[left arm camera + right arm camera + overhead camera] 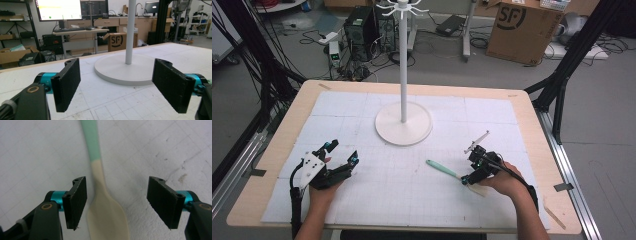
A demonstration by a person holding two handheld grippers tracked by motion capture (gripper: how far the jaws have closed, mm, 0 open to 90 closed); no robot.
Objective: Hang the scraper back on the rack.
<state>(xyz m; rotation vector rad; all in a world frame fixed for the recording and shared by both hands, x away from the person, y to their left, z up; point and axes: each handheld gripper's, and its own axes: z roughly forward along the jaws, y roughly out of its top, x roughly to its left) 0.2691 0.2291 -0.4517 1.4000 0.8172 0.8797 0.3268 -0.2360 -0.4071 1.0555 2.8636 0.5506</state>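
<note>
Both hands sit at the near edge of the table, well short of the white stand: the left gripper rests with jaws spread and nothing between them, off to the stand's near left. To the stand's near right, the right gripper hangs with its jaws wide apart over the spoon, astride the cream bowl but not touching it, the green handle pointing toward the stand. Judging by this, the pick-up is in hand; next the jaws must drop and pinch the narrow neck squarely.

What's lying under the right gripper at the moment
A spoon lies flat on the white gridded mat beneath the open right gripper: cream bowl between the jaws, untouched, mint-green handle pointing away. In the high view the gripper covers most of the bowl.
</note>
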